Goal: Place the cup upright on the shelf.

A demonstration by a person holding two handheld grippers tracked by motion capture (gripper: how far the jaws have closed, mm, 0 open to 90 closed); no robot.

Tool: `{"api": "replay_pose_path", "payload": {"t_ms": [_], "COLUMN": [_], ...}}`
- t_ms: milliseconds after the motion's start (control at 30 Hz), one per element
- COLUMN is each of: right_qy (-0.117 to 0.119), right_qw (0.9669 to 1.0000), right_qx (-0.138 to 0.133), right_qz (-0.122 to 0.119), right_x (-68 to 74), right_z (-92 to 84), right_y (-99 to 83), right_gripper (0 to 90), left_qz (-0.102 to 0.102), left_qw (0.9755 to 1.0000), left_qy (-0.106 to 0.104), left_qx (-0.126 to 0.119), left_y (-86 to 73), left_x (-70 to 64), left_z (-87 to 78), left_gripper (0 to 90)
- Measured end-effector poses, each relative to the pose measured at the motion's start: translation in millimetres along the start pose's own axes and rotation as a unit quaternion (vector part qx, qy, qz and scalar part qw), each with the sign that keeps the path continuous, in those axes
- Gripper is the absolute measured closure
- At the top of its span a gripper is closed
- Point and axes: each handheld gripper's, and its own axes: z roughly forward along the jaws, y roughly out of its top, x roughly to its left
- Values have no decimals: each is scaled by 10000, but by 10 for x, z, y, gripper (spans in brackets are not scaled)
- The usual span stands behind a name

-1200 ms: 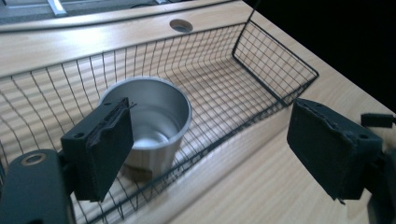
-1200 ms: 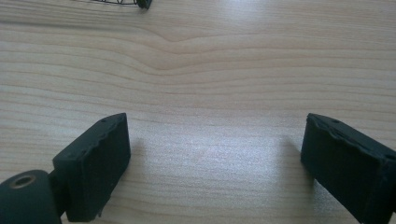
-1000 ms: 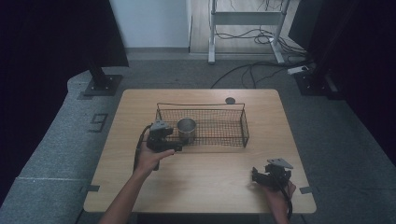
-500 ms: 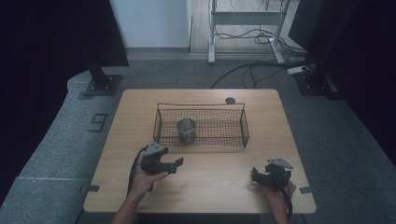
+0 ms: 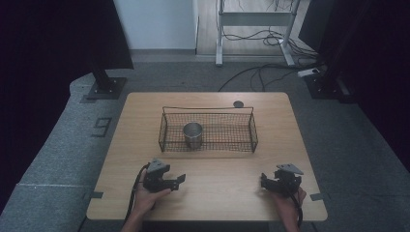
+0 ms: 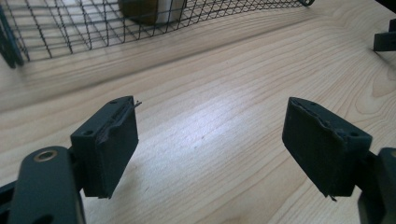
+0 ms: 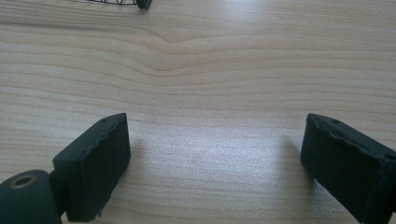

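A black wire basket (image 5: 252, 134) stands in the middle of the wooden table (image 5: 145, 130), and a metal cup (image 5: 193, 135) stands upright in its left half. My left gripper (image 5: 179, 180) rests low near the table's front left, well in front of the basket. In the left gripper view, the left gripper (image 6: 210, 116) has a clear gap over bare wood. Its jaws have just closed a little, with nothing between them. The basket (image 6: 70, 28) and cup (image 6: 149, 9) lie beyond. My right gripper (image 5: 265, 180) sits at the front right. In its own view the right gripper (image 7: 215, 135) is open and empty.
A small dark round disc (image 5: 238, 104) lies on the table behind the basket. The basket's corner (image 7: 142, 3) shows in the right gripper view. The other gripper (image 6: 385, 39) shows at the far right of the left gripper view. Stands and cables sit on the floor beyond.
My left gripper has drawn back from the basket's left end beside the cup and dropped toward the front of the table. The cup stays in the basket. The right gripper has not moved.
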Motion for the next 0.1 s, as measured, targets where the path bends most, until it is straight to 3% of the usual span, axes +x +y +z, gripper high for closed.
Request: {"api": "replay_pose_path", "payload": {"t_ms": [100], "right_qy": [2], "right_qw": [10000], "right_qx": [3], "right_qz": [-2], "right_x": [-1], "right_z": [0], "right_y": [1], "right_gripper": [82], "left_qz": [-88], "left_qw": [10000], "left_qy": [-10], "left_qx": [-21], "left_y": [0], "left_x": [27], "left_z": [-4], "left_gripper": [190]}}
